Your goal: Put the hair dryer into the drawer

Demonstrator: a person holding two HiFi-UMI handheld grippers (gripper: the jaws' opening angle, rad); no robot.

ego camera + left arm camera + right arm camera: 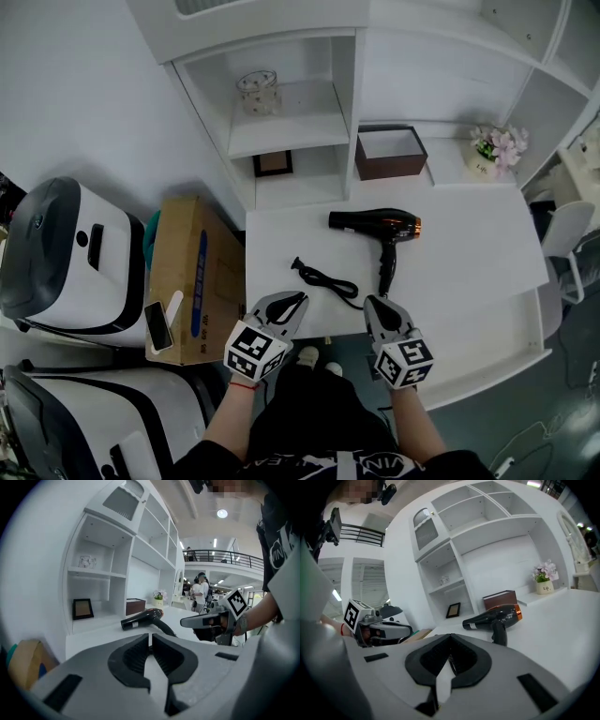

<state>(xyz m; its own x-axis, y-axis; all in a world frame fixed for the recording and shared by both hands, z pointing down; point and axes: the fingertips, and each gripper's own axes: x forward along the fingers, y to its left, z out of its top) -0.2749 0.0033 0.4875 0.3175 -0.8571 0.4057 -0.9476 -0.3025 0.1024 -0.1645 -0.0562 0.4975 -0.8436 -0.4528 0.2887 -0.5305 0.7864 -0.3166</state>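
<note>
Off to the left of my left fingers sits a cardboard box [192,272] with a phone [159,323] lying on it. My left gripper [298,300] is out in front of me at the near edge of the white table [469,253]. The forearm is stretched forward, and the gripper's nose is dipped a little and angled in toward the right. Its two fingers [133,656] are pressed together with nothing between them. Just ahead of those tips the black cord [323,277] lies looped on the table. Further ahead and to their right the hair dryer [375,222] lies on its side, barrel pointing left, handle pointing back toward my right fingers. My right gripper [378,306] is beside the left one, near it, also tipped slightly down and leaning in to the left. Its fingers [466,656] are closed on each other and empty, with the end of the dryer's handle just beyond their tips. Past the dryer a brown box [389,155] stands by the white shelves [300,112]
</note>
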